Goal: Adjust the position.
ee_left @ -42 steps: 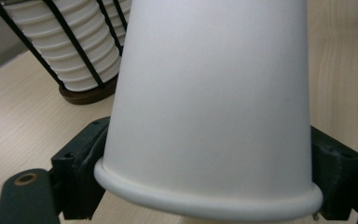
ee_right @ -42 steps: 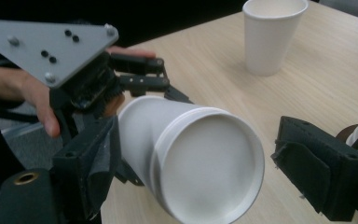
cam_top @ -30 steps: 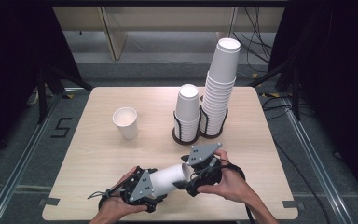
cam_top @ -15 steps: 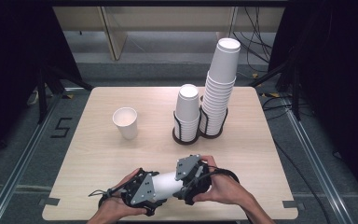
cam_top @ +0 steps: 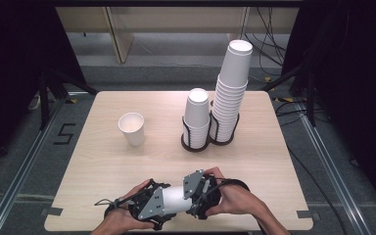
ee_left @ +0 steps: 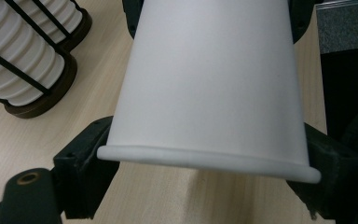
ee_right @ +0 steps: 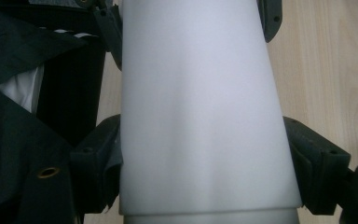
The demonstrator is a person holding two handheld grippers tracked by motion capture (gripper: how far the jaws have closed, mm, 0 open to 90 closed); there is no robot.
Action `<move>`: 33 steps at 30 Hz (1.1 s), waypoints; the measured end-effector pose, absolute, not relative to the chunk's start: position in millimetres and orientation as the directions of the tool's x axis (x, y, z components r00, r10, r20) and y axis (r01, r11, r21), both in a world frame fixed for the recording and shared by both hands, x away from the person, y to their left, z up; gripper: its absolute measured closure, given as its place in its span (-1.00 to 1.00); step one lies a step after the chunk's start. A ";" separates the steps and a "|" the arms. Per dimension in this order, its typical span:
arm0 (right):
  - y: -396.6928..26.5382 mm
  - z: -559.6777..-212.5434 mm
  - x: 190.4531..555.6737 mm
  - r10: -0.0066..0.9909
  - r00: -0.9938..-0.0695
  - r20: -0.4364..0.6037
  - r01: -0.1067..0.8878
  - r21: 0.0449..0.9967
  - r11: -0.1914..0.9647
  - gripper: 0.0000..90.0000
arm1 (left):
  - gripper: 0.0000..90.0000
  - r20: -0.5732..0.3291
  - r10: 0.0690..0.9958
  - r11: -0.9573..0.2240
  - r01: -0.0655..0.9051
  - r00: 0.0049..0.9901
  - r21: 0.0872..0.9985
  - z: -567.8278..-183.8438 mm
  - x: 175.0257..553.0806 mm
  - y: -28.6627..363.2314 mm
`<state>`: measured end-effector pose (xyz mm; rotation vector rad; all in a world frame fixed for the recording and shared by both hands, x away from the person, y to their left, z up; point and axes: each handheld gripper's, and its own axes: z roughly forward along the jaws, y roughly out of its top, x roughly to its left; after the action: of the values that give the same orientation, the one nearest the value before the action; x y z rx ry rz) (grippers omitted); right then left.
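White paper cup [cam_top: 175,198] lies on its side between both grippers, low over the near edge of the pale wooden table [cam_top: 103,161]. High view: left gripper [cam_top: 159,205] and right gripper [cam_top: 196,193] meet around it, hands behind each; upright white paper cup [cam_top: 132,128] stands alone mid-left, well apart. Short stack of white cups in a black wire holder [cam_top: 196,120] sits just beside the tall stack of white cups [cam_top: 232,93] in its own holder.

Left gripper view gives what the high view can't: the cup's rolled rim end sits between its black jaws, pads pressed on both sides, so clamped on the cup. It also shows both holders' bases at top left.

Right gripper view: the cup's wall runs between its jaws, pads touching both sides, gripped; picture is soft, table at right, dark clothing at left
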<state>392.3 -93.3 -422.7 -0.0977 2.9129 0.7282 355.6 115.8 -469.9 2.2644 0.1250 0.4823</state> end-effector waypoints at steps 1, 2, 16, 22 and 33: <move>-94.2 -421.8 391.7 -0.020 -0.989 -0.147 -0.087 0.464 0.881 -0.47 | -0.68 0.299 0.244 -0.665 -0.065 0.922 0.744 -470.4 356.2 116.2; -94.7 -421.7 392.6 -0.029 -0.988 -0.149 -0.097 0.471 0.877 -0.47 | -0.71 0.301 0.251 -0.651 -0.069 0.920 0.756 -471.1 356.4 116.8; -112.4 -416.2 403.8 -0.084 -0.993 -0.079 -0.115 0.671 0.733 -0.49 | -0.92 0.192 0.303 -0.324 -0.088 0.933 0.942 -469.1 357.1 130.2; -113.4 -416.9 403.2 -0.088 -0.996 -0.026 -0.081 0.705 0.704 -0.48 | -0.79 0.183 0.267 -0.315 -0.093 0.946 0.944 -465.7 358.8 133.4; -109.3 -416.2 398.3 -0.048 -0.994 -0.100 -0.100 0.620 0.778 -0.57 | -0.71 0.173 0.275 -0.405 -0.049 0.946 0.913 -464.6 358.1 127.2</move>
<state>398.3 -109.3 -416.2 -0.1210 2.8878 1.0142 358.1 127.2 -464.6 1.9597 0.1631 0.3561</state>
